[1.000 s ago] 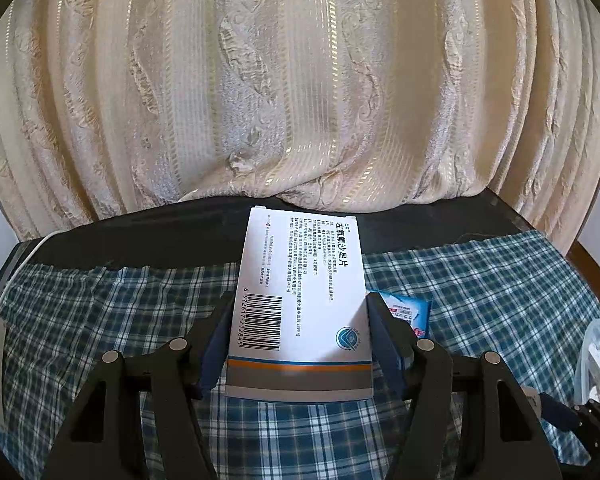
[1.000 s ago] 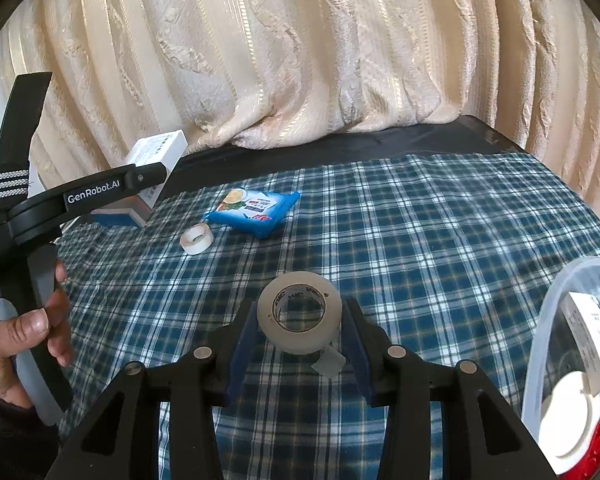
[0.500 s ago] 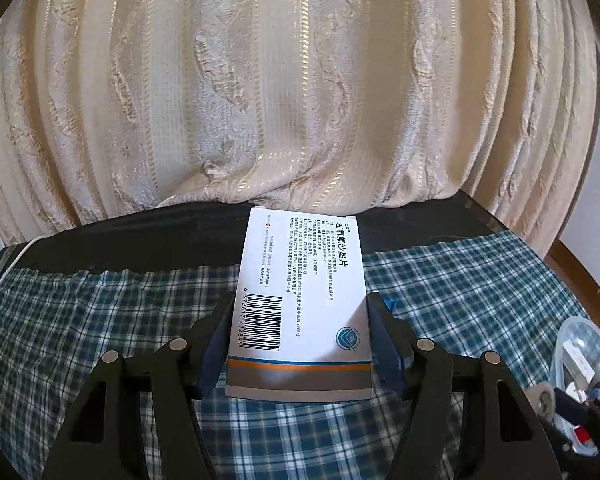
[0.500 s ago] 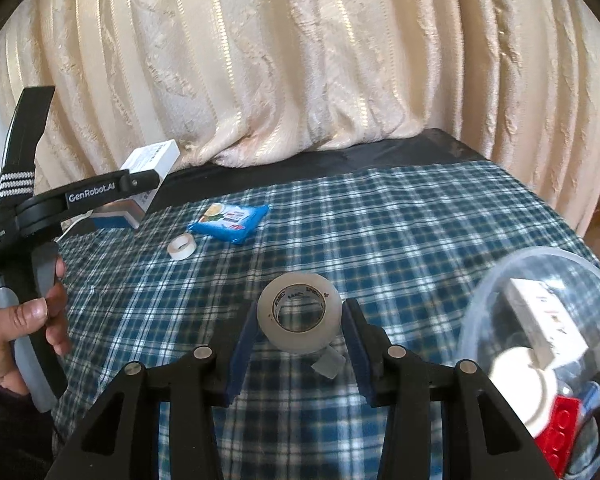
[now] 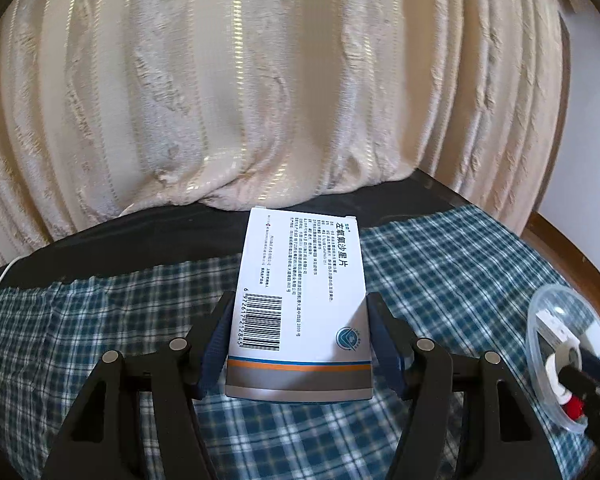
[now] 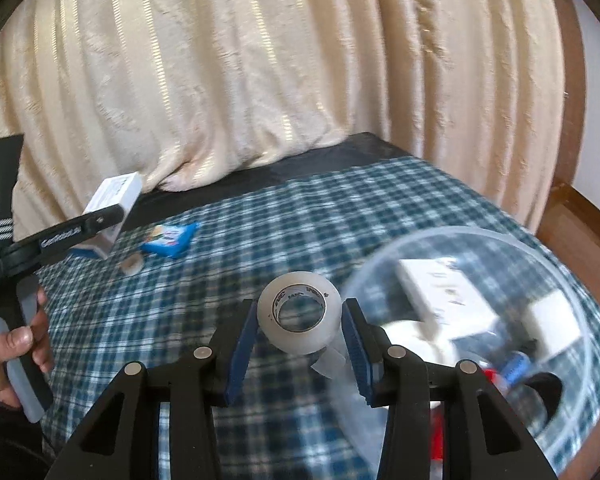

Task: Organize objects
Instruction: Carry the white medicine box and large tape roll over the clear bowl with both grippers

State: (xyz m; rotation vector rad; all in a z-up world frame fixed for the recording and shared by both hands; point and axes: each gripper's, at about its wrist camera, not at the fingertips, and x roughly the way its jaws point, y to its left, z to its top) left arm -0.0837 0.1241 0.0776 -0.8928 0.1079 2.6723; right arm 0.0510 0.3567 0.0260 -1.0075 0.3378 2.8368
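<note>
Left wrist: left tool point(image 5: 300, 344) clasps medicine box point(image 5: 300, 300), long axis pointing away.

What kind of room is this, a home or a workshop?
Most likely a home: heavy cream curtains hang behind a table under a blue checked cloth, and a clear plastic bowl holds household odds and ends.

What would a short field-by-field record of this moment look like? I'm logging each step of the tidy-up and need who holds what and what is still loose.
left gripper: shut on the white medicine box, held above the cloth
right gripper: shut on the roll of tape, next to the bowl's rim
clear bowl: on the checked tablecloth, already holding white boxes and a red piece
still loose on cloth: blue packet, small tape roll
backdrop: cream curtain
</note>
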